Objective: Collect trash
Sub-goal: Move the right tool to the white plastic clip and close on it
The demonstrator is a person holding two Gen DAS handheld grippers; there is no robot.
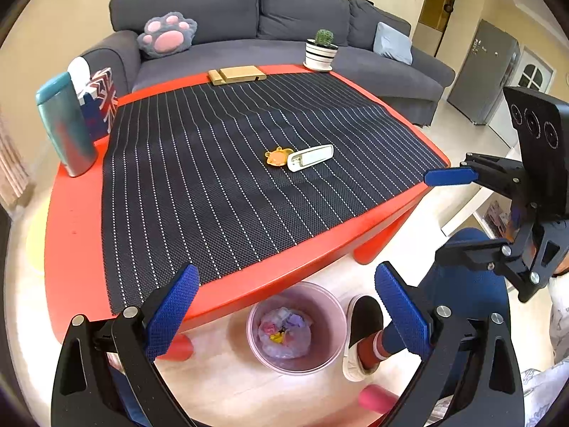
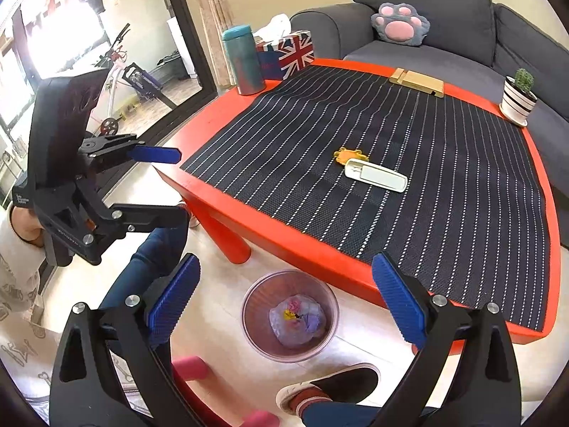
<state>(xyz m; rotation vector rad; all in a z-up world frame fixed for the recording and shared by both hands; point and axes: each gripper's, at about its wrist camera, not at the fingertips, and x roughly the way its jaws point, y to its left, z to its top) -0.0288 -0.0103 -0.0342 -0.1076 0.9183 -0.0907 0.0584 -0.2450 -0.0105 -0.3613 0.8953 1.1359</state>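
A pale pink bin (image 1: 322,352) stands on the floor under the red table's front edge, with crumpled plastic trash (image 1: 284,331) inside; it also shows in the right wrist view (image 2: 322,334) with the trash (image 2: 297,320). My left gripper (image 1: 288,315) is open and empty, held above the bin. My right gripper (image 2: 286,307) is open and empty, also above the bin. The right gripper shows at the right of the left wrist view (image 1: 446,213). The left gripper shows at the left of the right wrist view (image 2: 170,186).
The red table (image 1: 71,220) carries a black striped mat (image 1: 213,163) with an orange toy (image 1: 279,156), a white case (image 1: 310,157), a wooden stand (image 1: 236,74), a potted cactus (image 1: 322,51), a teal bottle (image 1: 65,124) and a tissue box (image 1: 101,101). A grey sofa (image 1: 227,17) stands behind. My shoe (image 1: 362,334) is beside the bin.
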